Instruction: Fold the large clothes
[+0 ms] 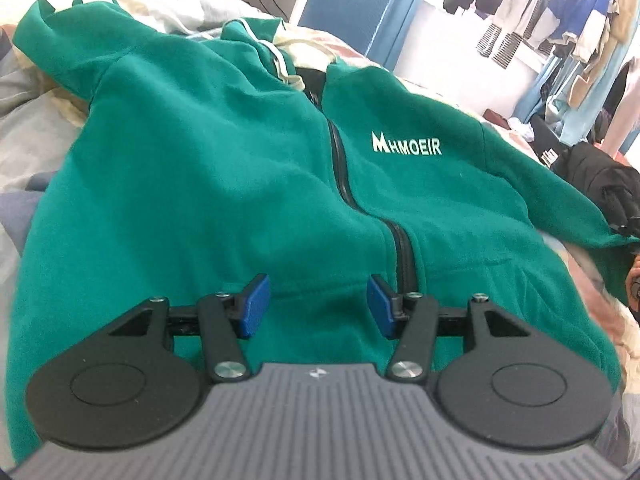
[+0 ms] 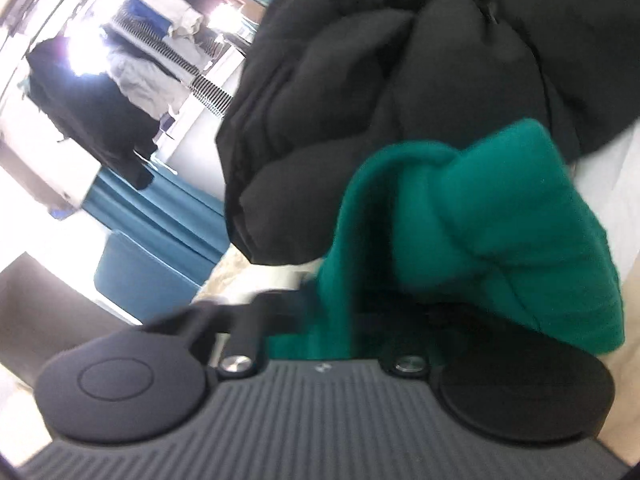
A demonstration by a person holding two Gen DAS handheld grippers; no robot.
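Observation:
A green zip-up hoodie point(image 1: 200, 160) lies front up on the bed, its black zipper point(image 1: 340, 168) closed and a white logo point(image 1: 406, 146) on the chest. My left gripper point(image 1: 318, 292) hovers over the lower front beside the zipper. Its blue pads point(image 1: 256, 304) stand apart with nothing between them. The hoodie's far sleeve point(image 1: 540, 192) stretches out to the right. In the right wrist view, a bunched green sleeve end point(image 2: 480, 220) covers my right gripper point(image 2: 340, 304), which is shut on the fabric. Its fingertips are hidden by the cloth.
A black puffer jacket point(image 2: 380, 100) lies just beyond the sleeve end, also visible at the bed's right edge point(image 1: 600, 184). Rumpled bedding point(image 1: 24, 128) surrounds the hoodie. A rack of hanging clothes point(image 1: 560, 20) and a blue panel point(image 1: 352, 4) stand behind.

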